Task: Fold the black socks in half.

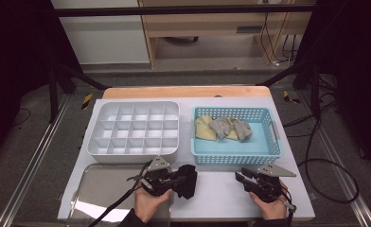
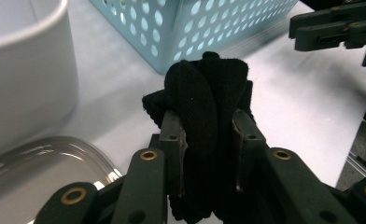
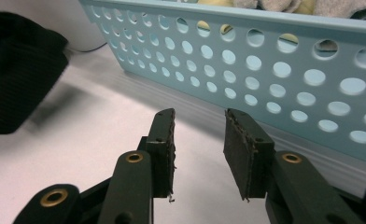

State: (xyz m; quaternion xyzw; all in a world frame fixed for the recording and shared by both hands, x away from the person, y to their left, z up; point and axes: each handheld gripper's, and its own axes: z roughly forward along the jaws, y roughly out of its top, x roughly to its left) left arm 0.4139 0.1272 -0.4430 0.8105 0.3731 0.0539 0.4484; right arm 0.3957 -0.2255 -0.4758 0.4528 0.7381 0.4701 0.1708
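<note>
Black bundled fabric sock sits clenched in the left gripper, near the perforated blue plastic basket; right gripper released, holding nothing

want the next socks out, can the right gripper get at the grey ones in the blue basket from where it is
Probably yes. The right gripper is open and empty, just in front of the blue basket. The grey socks lie uncovered in the open top; only the basket's near wall must be cleared.

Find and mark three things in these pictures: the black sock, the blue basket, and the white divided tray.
black sock (image 2: 204, 102), left gripper view, on its bunched middle fold
blue basket (image 1: 235, 158), high view, on its near wall
white divided tray (image 1: 131, 157), high view, on its near rim
</note>
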